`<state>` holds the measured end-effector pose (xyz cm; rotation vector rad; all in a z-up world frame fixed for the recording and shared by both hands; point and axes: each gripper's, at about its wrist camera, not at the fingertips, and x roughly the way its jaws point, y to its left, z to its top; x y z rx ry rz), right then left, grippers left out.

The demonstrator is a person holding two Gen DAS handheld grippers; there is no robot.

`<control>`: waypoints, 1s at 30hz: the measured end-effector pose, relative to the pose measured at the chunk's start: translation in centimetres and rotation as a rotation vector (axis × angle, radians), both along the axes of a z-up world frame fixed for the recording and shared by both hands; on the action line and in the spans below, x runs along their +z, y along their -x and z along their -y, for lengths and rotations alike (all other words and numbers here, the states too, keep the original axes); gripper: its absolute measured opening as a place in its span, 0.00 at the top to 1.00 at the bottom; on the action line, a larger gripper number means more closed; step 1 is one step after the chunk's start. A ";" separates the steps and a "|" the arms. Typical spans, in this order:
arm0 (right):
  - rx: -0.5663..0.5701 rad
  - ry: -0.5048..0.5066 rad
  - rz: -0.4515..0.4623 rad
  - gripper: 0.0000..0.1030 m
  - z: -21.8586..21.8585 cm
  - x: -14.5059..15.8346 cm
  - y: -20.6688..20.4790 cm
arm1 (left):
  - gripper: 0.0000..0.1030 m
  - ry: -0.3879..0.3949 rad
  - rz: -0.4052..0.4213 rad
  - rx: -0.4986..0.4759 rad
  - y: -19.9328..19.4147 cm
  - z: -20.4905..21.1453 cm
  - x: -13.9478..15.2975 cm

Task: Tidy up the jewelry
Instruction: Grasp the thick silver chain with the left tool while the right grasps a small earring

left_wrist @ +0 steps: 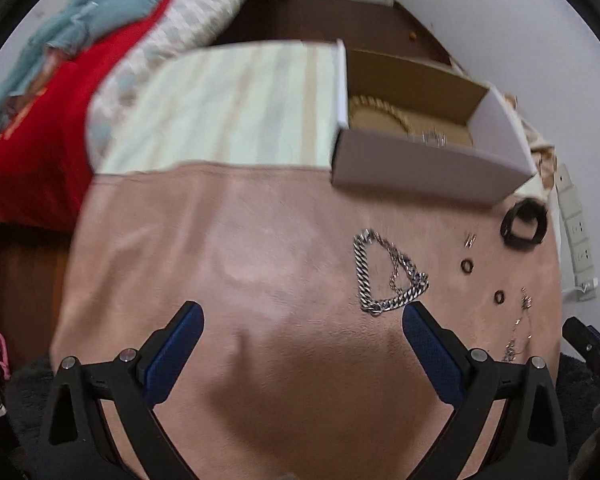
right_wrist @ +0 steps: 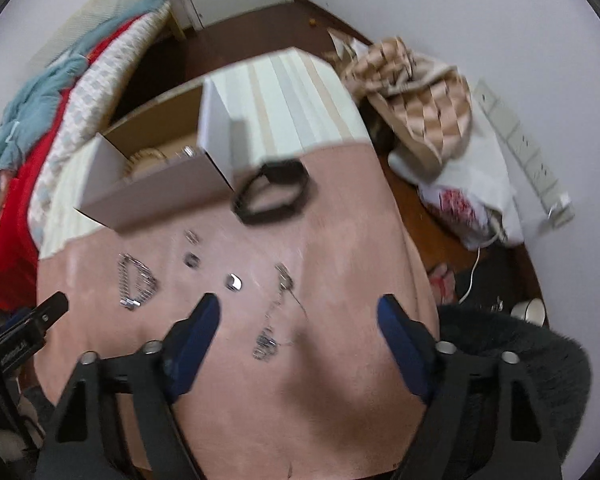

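Both grippers, left gripper (left_wrist: 302, 322) and right gripper (right_wrist: 298, 312), hover spread wide, holding nothing, above the pink cloth (left_wrist: 228, 248). Past the left one's right fingertip lies a silver chain (left_wrist: 384, 274); the blurred box (left_wrist: 432, 160) seemingly holds a gold chain (left_wrist: 380, 109).

Left gripper (left_wrist: 302, 314): jaws spread wide, nothing between the blue pads (left_wrist: 174, 350) — fingertips point toward 12 o'clock, held above the surface. Right gripper (right_wrist: 298, 306): same state, jaws wide apart, empty. The left gripper's black tip enters the right wrist view at 9 o'clock (partly cropped).
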<state>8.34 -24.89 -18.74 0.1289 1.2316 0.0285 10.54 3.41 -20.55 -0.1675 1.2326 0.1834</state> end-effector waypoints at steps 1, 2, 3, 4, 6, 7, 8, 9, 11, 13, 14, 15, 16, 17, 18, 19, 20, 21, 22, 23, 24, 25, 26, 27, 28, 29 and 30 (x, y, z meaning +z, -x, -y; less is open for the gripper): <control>-0.007 -0.010 -0.011 0.24 0.3 -0.8 0.1 | 0.03 0.007 -0.010 -0.009 -0.4 0.3 -0.7; -0.013 -0.018 -0.020 0.24 0.6 -1.4 0.1 | 0.04 0.013 -0.021 -0.015 -0.8 0.5 -1.4; -0.018 -0.018 -0.027 0.25 0.9 -1.9 0.2 | 0.09 0.022 -0.034 -0.023 -1.3 0.8 -2.1; -0.017 -0.018 -0.031 0.25 1.1 -2.3 0.1 | 0.14 0.032 -0.043 -0.029 -1.5 1.0 -2.6; -0.015 -0.018 -0.038 0.28 1.1 -2.7 0.0 | 0.22 0.042 -0.063 -0.042 -2.2 1.6 -3.7; -0.012 -0.019 -0.040 0.28 1.1 -3.0 0.0 | 0.26 0.041 -0.069 -0.050 -2.5 1.9 -4.1; -0.010 -0.020 -0.042 0.28 1.1 -3.2 0.1 | 0.26 0.024 -0.051 -0.057 -2.7 2.2 -4.0; -0.010 -0.020 -0.044 0.28 1.1 -3.4 0.1 | 0.31 0.019 -0.041 -0.069 -3.0 2.5 -4.0; -0.009 -0.024 -0.047 0.29 1.0 -3.7 0.0 | 0.37 0.010 -0.031 -0.082 -3.4 3.0 -4.0; -0.009 -0.030 -0.046 0.29 0.9 -3.9 -0.1 | 0.53 -0.008 -0.017 -0.107 -3.8 3.7 -3.9; -0.009 -0.031 -0.045 0.29 0.9 -4.0 -0.2 | 0.61 -0.008 -0.005 -0.125 -3.9 4.0 -3.8; -0.009 -0.032 -0.045 0.29 0.9 -4.2 -0.3 | 0.79 -0.005 0.001 -0.137 -3.9 4.2 -3.7; -0.008 -0.036 -0.045 0.30 0.9 -4.3 -0.4 | 0.93 0.006 0.003 -0.152 -3.9 4.4 -3.6; -0.007 -0.040 -0.045 0.33 0.8 -4.4 -0.5 | 0.93 0.015 0.001 -0.157 -3.8 4.6 -3.5; -0.006 -0.041 -0.046 0.34 0.9 -4.5 -0.6 | 0.94 0.020 0.002 -0.157 -3.7 4.5 -3.4; -0.006 -0.045 -0.047 0.34 0.8 -4.5 -0.7 | 0.95 0.026 0.007 -0.156 -3.5 4.5 -3.3; -0.005 -0.050 -0.047 0.35 0.9 -4.5 -0.7 | 0.95 0.035 0.011 -0.153 -3.1 4.4 -3.1; -0.003 -0.054 -0.045 0.36 0.8 -4.5 -0.8 | 0.95 0.047 0.017 -0.148 -2.7 4.3 -2.9; -0.003 -0.054 -0.044 0.37 0.8 -4.5 -0.8 | 0.95 0.055 0.022 -0.143 -2.4 4.0 -2.7; 0.000 -0.057 -0.042 0.37 0.7 -4.5 -0.9 | 0.95 0.064 0.031 -0.140 -1.9 3.6 -2.2; 0.001 -0.061 -0.041 0.37 0.6 -4.6 -1.0 | 0.95 0.071 0.038 -0.137 -1.3 3.2 -1.7; 0.002 -0.064 -0.041 0.37 0.6 -4.6 -1.1 | 0.95 0.080 0.041 -0.133 -1.0 2.9 -1.5; 0.007 -0.065 -0.041 0.37 0.4 -4.7 -1.2 | 0.95 0.093 0.045 -0.131 -0.5 2.7 -1.1; 0.012 -0.064 -0.042 0.37 0.1 -4.8 -1.2 | 0.95 0.094 0.051 -0.129 0.1 2.5 -0.8; 0.017 -0.063 -0.042 0.37 -0.1 -4.9 -1.3 | 0.95 0.101 0.053 -0.128 0.7 2.7 0.1; 0.024 -0.059 -0.045 0.37 -0.5 -5.1 -1.4 | 0.95 0.111 0.054 -0.126 1.2 2.5 0.3; 0.027 -0.057 -0.047 0.38 -0.5 -5.3 -1.4 | 0.95 0.116 0.057 -0.127 1.7 2.4 0.6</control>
